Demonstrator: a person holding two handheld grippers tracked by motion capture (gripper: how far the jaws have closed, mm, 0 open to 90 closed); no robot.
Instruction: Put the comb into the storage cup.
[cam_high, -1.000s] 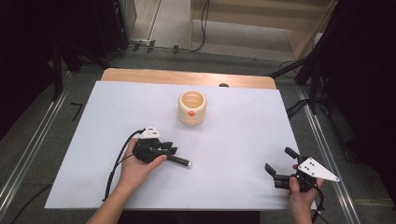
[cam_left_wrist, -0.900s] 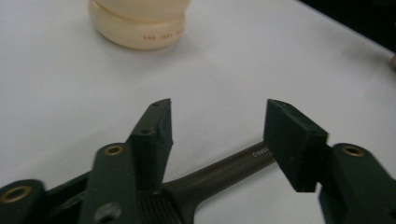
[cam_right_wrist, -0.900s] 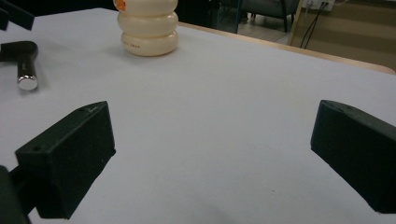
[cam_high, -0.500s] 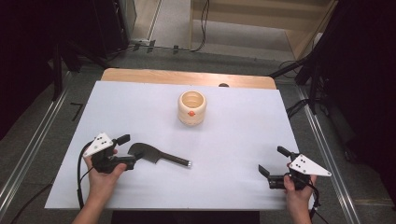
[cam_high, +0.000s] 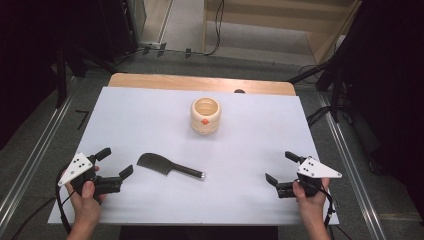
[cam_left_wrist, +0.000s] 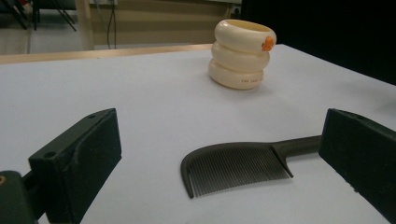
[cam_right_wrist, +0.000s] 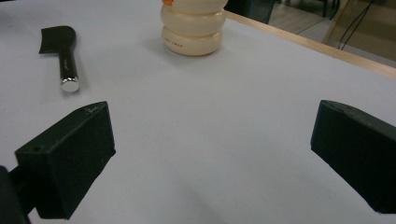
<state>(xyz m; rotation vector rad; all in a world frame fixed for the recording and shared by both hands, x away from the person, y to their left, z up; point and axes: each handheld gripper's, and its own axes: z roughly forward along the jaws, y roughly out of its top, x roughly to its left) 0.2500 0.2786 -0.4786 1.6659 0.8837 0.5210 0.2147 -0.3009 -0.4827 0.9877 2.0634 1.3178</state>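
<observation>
A black comb (cam_high: 167, 167) with a metal-tipped handle lies flat on the white table (cam_high: 150, 115), teeth toward the front edge. My left gripper (cam_high: 116, 161) sits just left of it, close to the table. Its jaws have just been opening and now stand open with nothing between them. In the left gripper view the comb (cam_left_wrist: 238, 170) lies ahead of the two pads (cam_left_wrist: 88, 158), apart from them. My right gripper (cam_high: 280, 167) hovers open and empty at the front right. A cream ringed cup (cam_high: 205, 115) with an orange dot stands upright at the middle back.
A wooden strip (cam_high: 200, 82) borders the table's far edge. Metal rails run along both sides, and cables lie on the floor behind. In the right gripper view the cup (cam_right_wrist: 192, 28) and comb (cam_right_wrist: 63, 51) lie far ahead.
My left gripper let go of the comb's head and drew back to the left, jaws spreading. The comb stayed on the table. My right gripper shifted slightly left.
</observation>
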